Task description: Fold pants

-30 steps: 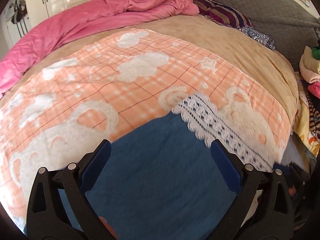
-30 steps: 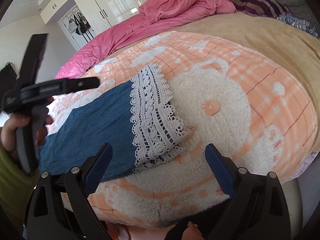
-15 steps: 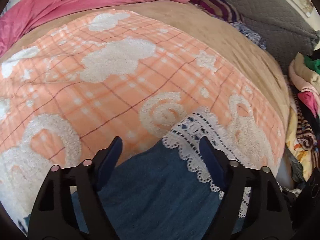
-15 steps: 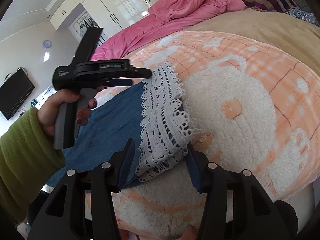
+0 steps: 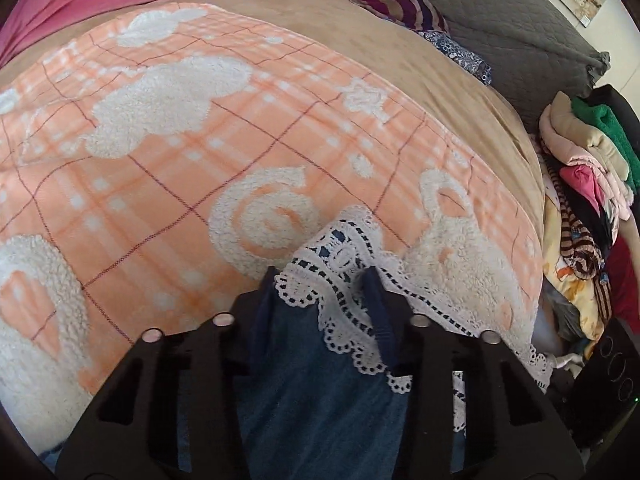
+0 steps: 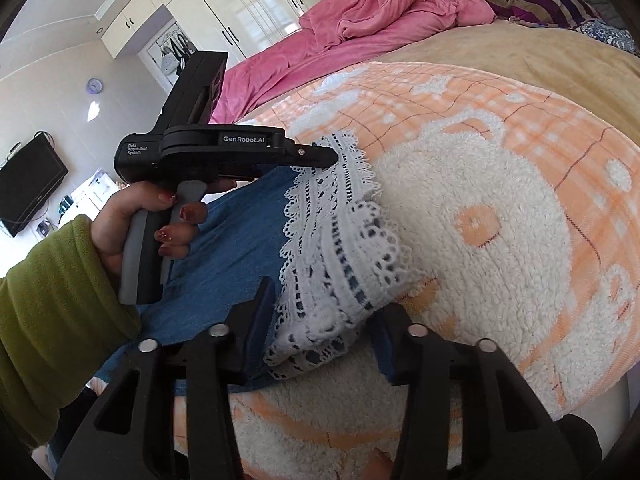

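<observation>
Blue denim pants (image 5: 320, 380) (image 6: 240, 240) with a white lace hem (image 5: 340, 248) (image 6: 340, 220) lie flat on an orange and white blanket (image 5: 180, 200) (image 6: 500, 220). My left gripper (image 5: 322, 276) (image 6: 320, 156) points down at the hem's far corner. Its jaws are closing, and the lace humps up between the pads. My right gripper (image 6: 328, 300) is at the near corner, its jaws closing on bunched lace. A hand (image 6: 120, 220) in a green sleeve (image 6: 48, 300) holds the left gripper.
The blanket covers a tan bedspread (image 5: 400, 60). A pink duvet (image 6: 360, 12) and a striped pillow (image 5: 400, 4) lie at the bed's far end. Stacked clothes (image 5: 580, 160) stand beside the bed on the right. White wardrobes (image 6: 248, 12) and a television (image 6: 28, 184) line the walls.
My left gripper came forward and down to the hem's far corner, and its jaws narrowed onto the lace. My right gripper's jaws narrowed around the near corner, bunching the lace.
</observation>
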{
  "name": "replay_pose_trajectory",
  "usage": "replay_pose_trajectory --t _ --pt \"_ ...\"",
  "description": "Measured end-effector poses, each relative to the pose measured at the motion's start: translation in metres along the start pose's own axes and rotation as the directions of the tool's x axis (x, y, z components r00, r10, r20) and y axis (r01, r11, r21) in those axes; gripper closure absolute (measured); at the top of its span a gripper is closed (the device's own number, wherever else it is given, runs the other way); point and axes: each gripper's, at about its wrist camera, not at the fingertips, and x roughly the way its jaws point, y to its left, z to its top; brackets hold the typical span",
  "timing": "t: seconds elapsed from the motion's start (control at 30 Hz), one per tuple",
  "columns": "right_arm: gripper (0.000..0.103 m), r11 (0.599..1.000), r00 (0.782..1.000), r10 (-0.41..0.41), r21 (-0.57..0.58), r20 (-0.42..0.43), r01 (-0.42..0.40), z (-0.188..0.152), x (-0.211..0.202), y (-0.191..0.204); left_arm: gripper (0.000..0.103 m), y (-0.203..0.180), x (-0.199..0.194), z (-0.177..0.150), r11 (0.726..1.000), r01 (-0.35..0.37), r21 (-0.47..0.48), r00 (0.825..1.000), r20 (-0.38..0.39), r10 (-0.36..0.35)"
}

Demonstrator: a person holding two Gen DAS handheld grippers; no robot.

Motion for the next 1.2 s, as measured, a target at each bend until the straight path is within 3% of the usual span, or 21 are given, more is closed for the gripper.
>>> replay_pose_trajectory --t 0.13,0.33,0.43,0.6,0.77,0.87,1.07,1.17,1.2 --pt "0.081 0.997 0.997 0.071 0.021 -0.007 -0.071 0.001 0.004 -0.003 0.087 -0.003 -0.007 0.000 0.999 -0.038 -0.011 0.999 0.039 0.038" --pt "0.082 0.993 0.993 0.117 0.016 0.020 -0.118 0.002 -0.003 0.007 0.092 0.009 -0.040 -0.005 0.997 0.038 -0.071 0.990 0.138 -0.028" --pt "0.082 0.989 0.989 0.143 -0.041 0.037 -0.142 0.005 -0.012 0.029 0.092 0.011 -0.068 -0.010 0.993 0.073 -0.094 0.980 0.191 -0.054" --pt "0.083 0.967 0.977 0.208 -0.159 0.039 -0.200 0.014 -0.017 0.084 0.092 0.029 -0.125 -0.029 0.989 0.075 -0.130 0.957 0.287 -0.034" --pt "0.082 0.933 0.971 0.237 -0.269 -0.035 -0.237 0.005 0.006 0.140 0.092 0.063 -0.159 -0.066 0.969 0.093 -0.228 0.940 0.341 -0.010" --pt "0.082 0.906 0.973 0.204 -0.356 -0.103 -0.228 -0.013 0.029 0.166 0.092 0.089 -0.160 -0.091 0.944 0.102 -0.312 0.938 0.345 0.013" --pt "0.080 0.857 0.973 0.121 -0.473 -0.196 -0.202 -0.042 0.063 0.192 0.091 0.129 -0.175 -0.123 0.856 0.164 -0.491 0.928 0.371 0.035" --pt "0.079 0.817 0.976 0.097 -0.544 -0.197 -0.191 -0.053 0.067 0.209 0.077 0.139 -0.198 -0.137 0.822 0.183 -0.539 0.916 0.396 0.056" --pt "0.077 0.794 0.974 0.094 -0.575 -0.206 -0.198 -0.058 0.069 0.217 0.068 0.142 -0.208 -0.145 0.806 0.204 -0.556 0.907 0.417 0.057"
